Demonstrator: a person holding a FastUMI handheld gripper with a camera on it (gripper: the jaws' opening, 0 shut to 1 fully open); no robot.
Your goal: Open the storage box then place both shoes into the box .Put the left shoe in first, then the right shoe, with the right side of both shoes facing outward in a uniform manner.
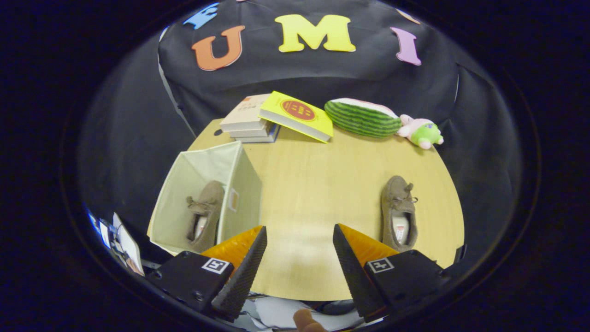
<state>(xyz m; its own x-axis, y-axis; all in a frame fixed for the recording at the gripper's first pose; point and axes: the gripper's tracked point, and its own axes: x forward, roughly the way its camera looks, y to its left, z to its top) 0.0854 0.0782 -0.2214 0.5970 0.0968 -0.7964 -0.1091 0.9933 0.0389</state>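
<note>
Looking forward along the tongs (299,258), held released, fingers spread wide apart with nothing but bare worktop (304,184) between them.

Showing one brown shoe (205,216) already lying inside the open storage box (239,177), to the left of the left finger, toe pointing away. Showing the second brown shoe (398,213) still lying flat out on the worktop, just beyond and outside the right finger, toe also pointing away, well apart from the box.

Judging the step in hand as fetching that second shoe. Doing it well likely meaning swinging the tongs right, coming down over the shoe's middle, closing across its width so both sides get pressed evenly, then lifting level so the soft upper is not folding. Keeping its heading matched to the shoe in the box, so both sides face alike.

Noting edges: the shoe sitting near the worktop's right rim, so pushing it sideways risks sliding it off. Noting the box's near wall standing tall, needing a lift over it. Leaving open wood between shoe and box for carrying across. Sitting far back, well clear: stacked books (251,122), a yellow book (297,115), a watermelon plush (362,119), a small plush toy (421,131).
</note>
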